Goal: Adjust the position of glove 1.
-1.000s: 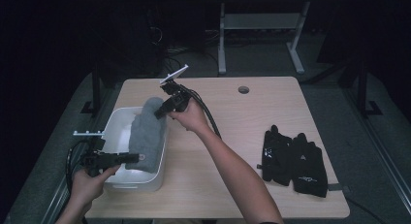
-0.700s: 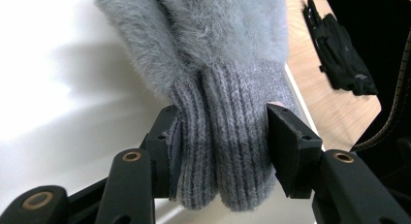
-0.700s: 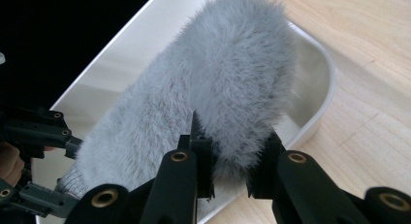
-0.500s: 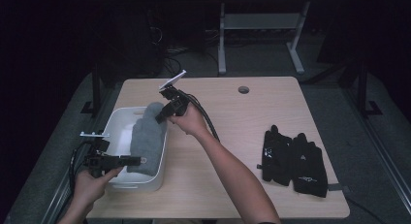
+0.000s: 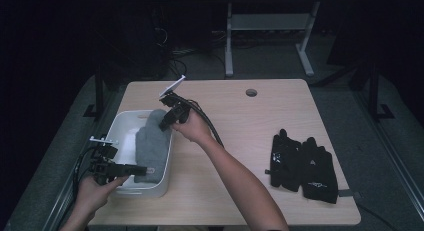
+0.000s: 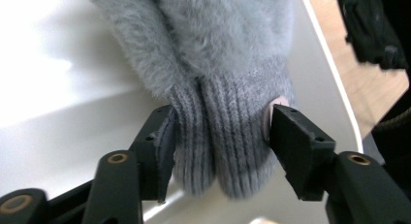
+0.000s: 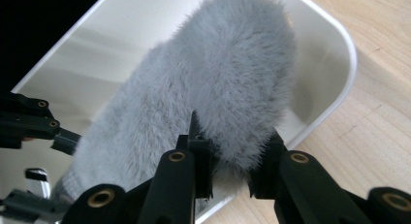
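Now that it has sunk into the tub (image 5: pixel 118 131), grey mitten (image 5: pixel 150 146) between both slackening grippers, left (image 6: pixel 220 136) and right (image 7: pixel 231 158)

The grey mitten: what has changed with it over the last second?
The grey mitten sank from raised and bunched to lying flat in the white bin. The left gripper has just been opening at its cuff; the right gripper, at the fluffy tip, opened slightly. The bin and the black gloves stayed put.
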`<state>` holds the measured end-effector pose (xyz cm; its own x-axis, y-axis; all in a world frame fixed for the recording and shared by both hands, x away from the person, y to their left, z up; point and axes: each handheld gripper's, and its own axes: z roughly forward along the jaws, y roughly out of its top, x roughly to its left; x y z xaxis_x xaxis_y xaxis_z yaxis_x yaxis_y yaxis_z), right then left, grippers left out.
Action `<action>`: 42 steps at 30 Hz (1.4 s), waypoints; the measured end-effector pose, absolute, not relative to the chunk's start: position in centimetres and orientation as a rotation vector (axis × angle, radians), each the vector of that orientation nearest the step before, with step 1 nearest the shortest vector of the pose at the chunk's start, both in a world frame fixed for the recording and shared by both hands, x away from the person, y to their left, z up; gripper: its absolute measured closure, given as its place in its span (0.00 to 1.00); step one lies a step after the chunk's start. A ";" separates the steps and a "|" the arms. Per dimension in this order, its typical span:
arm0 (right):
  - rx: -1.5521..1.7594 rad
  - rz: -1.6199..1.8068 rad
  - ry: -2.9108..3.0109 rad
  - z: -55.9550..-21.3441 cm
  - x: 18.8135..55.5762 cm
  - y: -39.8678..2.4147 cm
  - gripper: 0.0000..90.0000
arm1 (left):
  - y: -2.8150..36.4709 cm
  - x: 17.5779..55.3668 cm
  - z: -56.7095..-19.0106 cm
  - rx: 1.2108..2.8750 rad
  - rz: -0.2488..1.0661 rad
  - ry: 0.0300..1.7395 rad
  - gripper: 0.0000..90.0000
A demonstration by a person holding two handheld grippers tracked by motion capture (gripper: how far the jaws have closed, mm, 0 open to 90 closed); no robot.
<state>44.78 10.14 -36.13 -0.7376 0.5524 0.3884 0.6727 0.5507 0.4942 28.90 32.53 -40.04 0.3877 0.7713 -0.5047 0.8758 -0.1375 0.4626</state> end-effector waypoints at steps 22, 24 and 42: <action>-1.050 -1.067 -2.606 -34.0 44.4 8.1 0.62 | 32.1 28.9 -37.3 1.890 -0.058 1.344 0.48; -1.048 -1.082 -2.593 -33.8 44.4 7.7 0.61 | 32.0 28.9 -37.0 1.880 -0.053 1.337 0.48; -1.060 -1.138 -2.552 -32.8 44.1 4.4 0.58 | 30.5 29.1 -35.3 1.865 -0.026 1.283 0.45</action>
